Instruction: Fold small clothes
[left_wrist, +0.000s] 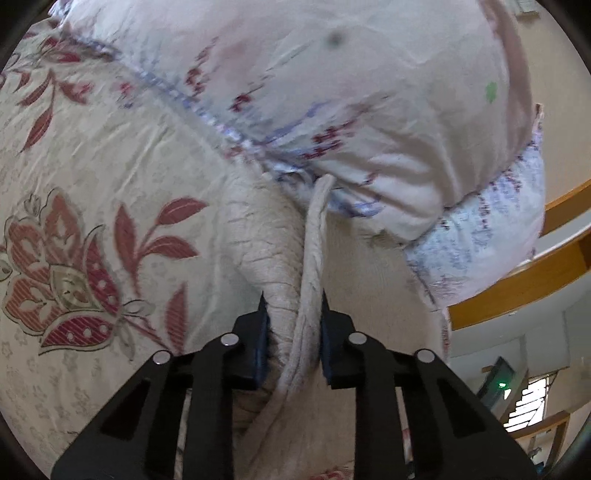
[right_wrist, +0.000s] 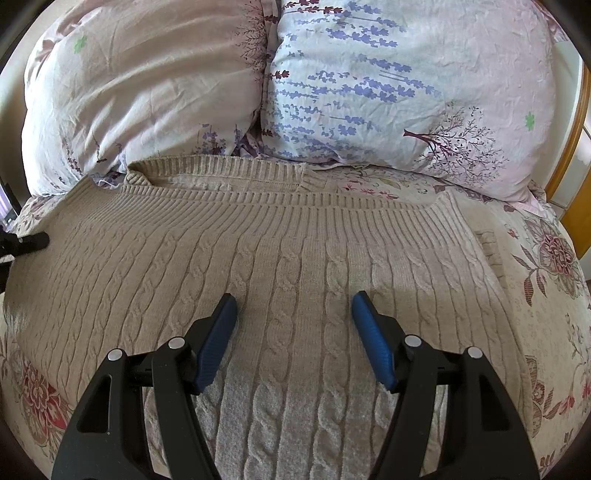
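My left tongs (left_wrist: 293, 306) pinch the sweater's (right_wrist: 280, 258) edge; my right tongs (right_wrist: 293, 306) hover open above the sweater.

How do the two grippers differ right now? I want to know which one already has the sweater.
The left gripper has its fingers closed on a bunched edge of the beige sweater; the right gripper stands open with nothing pinched. The left sits at the sweater's side edge; the right hovers over its cable-knit middle. Both have black frames and blue pads.
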